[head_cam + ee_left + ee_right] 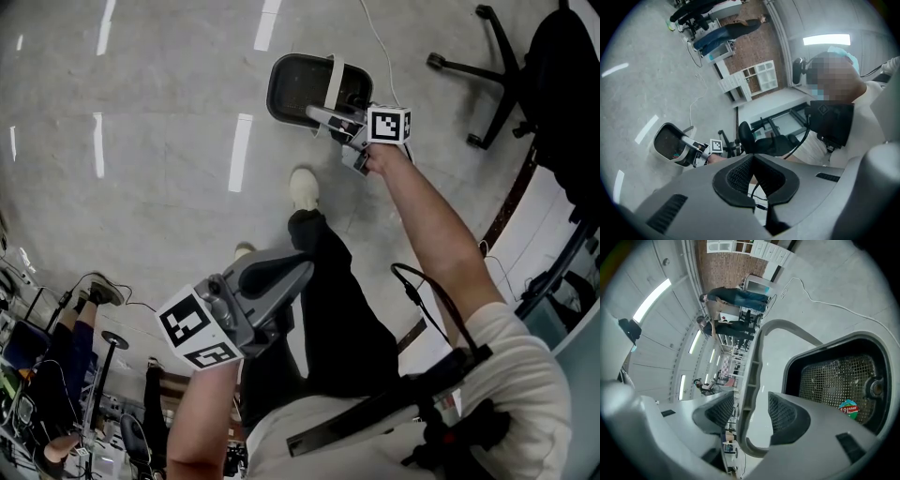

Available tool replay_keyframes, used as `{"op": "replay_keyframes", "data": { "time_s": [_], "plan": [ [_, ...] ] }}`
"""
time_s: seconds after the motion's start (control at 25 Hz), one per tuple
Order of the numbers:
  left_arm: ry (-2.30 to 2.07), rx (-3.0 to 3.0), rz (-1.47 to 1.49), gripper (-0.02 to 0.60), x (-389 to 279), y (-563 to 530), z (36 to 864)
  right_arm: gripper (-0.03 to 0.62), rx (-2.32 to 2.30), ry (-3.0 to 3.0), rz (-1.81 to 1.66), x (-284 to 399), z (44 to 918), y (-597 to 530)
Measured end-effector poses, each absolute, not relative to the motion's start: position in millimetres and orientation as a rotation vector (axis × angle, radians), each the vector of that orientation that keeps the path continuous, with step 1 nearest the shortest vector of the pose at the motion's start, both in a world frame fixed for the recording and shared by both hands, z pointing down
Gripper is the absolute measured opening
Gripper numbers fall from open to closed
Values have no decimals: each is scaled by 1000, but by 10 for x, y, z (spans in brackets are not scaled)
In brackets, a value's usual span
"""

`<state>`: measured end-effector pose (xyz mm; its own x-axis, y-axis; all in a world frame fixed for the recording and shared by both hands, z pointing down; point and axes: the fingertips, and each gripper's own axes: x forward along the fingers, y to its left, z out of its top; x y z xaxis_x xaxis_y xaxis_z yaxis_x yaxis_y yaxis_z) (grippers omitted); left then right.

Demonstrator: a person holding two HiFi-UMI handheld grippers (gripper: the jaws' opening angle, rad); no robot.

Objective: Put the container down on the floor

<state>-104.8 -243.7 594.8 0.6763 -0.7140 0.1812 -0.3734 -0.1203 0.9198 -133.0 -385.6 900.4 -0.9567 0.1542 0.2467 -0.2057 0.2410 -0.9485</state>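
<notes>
on the pale floor (169,141) ahead of the person's shoe (303,187) sits the container (300,89), a dark mesh-lined bin with a pale handle (335,80) arched over its mouth. it looks set down, though the steep downward view cannot show whether its base fully touches. the right gripper (323,117) reaches low over the rim, jaws spread, with the handle running between the pads and a gap on each side, so the grip seems released. the left gripper (295,267) hangs by the person's thigh, jaws together and empty, out of the way. bare floor lies left of the bin; a cable (380,47) and a chair base (487,66) stand off to its right.
</notes>
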Motion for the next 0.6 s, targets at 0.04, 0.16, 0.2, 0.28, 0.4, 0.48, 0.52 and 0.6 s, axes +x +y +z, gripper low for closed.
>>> {"op": "replay_keyframes", "data": {
  "time_s": [0.04,0.16,0.2,0.28,0.4,0.48,0.52,0.6],
  "plan": [
    [-877,1735,-367,9,-1050,-2439,5946,192,55,-2224,1777,-1320,9006,-3861],
    [-868,1739,-368,9,-1053,-2438,5926,212,81,-2198,1803,-1268,9023,-3867],
    [-865,1740,-368,9,-1059,-2436,5918,218,91,-2203,1779,-1243,9035,-3881],
    [-856,1744,-369,9,-1052,-2428,5891,221,105,-2208,1747,-1184,9037,-3885],
    [-839,1752,-370,9,-1001,-2404,5851,229,126,-2196,1748,-1034,9013,-3842],
    [-837,1754,-367,9,-985,-2383,5847,230,156,-2191,1747,-931,9013,-3830],
    [-834,1755,-367,9,-977,-2370,5842,232,175,-2189,1746,-877,9011,-3828],
    [-825,1757,-365,9,-953,-2337,5817,233,207,-2186,1746,-770,8987,-3812]
  ]
}}
